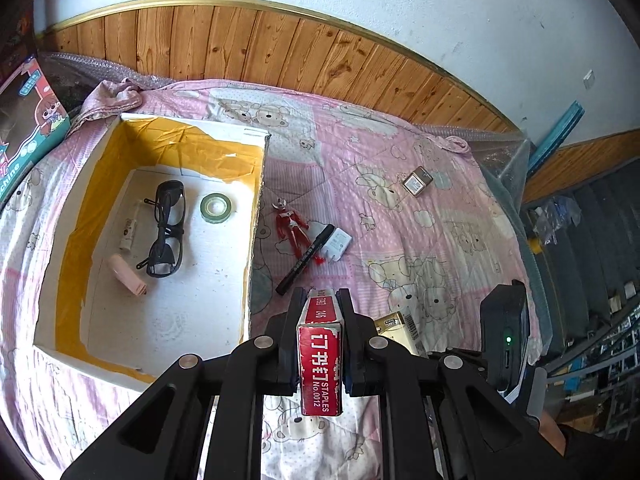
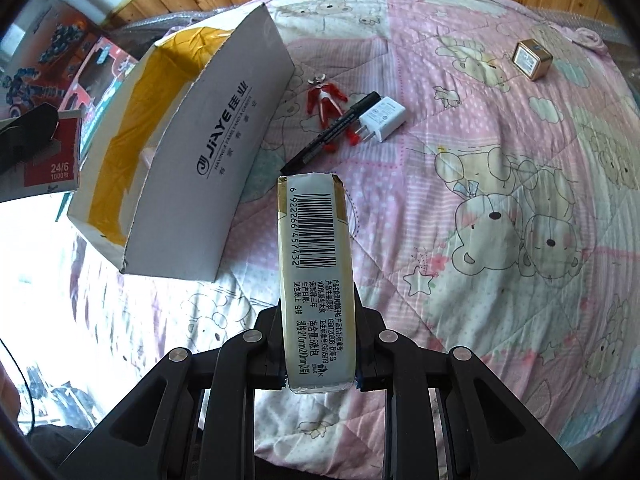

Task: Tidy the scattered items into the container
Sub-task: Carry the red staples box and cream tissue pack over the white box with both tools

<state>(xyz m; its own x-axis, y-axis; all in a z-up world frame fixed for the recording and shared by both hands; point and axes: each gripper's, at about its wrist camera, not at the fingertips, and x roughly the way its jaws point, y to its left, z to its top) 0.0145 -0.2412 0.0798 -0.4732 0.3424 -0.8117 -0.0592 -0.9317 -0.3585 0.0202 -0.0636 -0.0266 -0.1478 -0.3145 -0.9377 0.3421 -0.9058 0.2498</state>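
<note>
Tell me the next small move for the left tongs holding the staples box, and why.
Probably carry the left tongs to their left until the red staples box is over the open cardboard box, then release. The staples box is clamped and hangs above the quilt, just outside the carton's wall.

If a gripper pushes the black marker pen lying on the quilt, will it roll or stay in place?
The black marker pen looks round and stiff, so it would probably roll if pushed from the side. The soft quilt should slow it. It lies across the red toy figure and beside the white charger, which would likely block it or be dragged along.
</note>
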